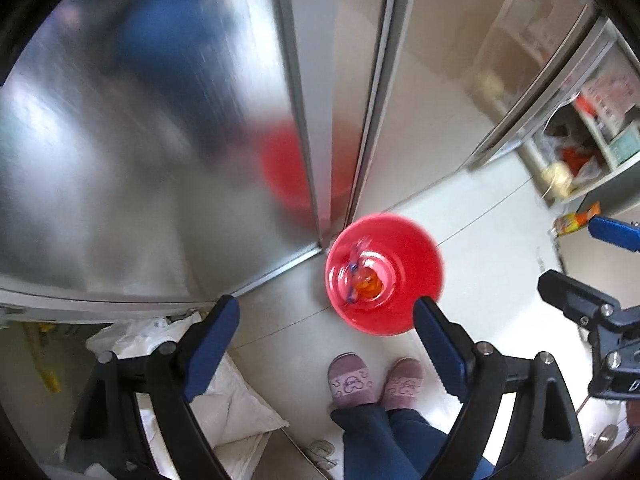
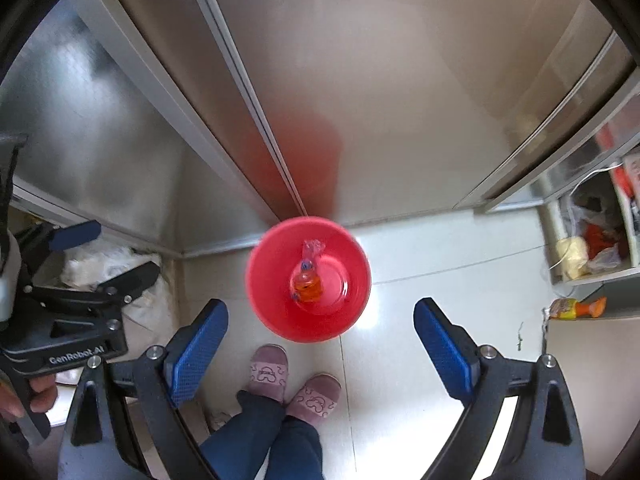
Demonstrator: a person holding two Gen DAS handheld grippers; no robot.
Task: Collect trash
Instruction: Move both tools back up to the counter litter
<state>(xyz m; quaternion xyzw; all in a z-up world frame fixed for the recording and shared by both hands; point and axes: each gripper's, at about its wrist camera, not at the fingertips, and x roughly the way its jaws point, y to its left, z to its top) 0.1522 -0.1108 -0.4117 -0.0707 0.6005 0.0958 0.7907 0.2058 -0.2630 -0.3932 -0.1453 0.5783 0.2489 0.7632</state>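
Wrapper [image 2: 307,280] already in red bin [image 2: 276,256], frame centre; orange packet [image 2: 576,307] at right remains. Left gripper [image 1: 326,320] and right gripper [image 2: 320,320] both spread, empty.

Black-framed right gripper [image 2: 320,344] with blue textured pads [image 2: 196,350], silver screws; navy trousers [image 2: 264,444].

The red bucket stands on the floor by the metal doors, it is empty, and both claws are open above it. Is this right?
Not quite: the red bucket is not empty. The right wrist view shows an orange wrapper at its bottom. The rest holds: it stands on the floor by the metal doors, and the left claw and right claw are open.
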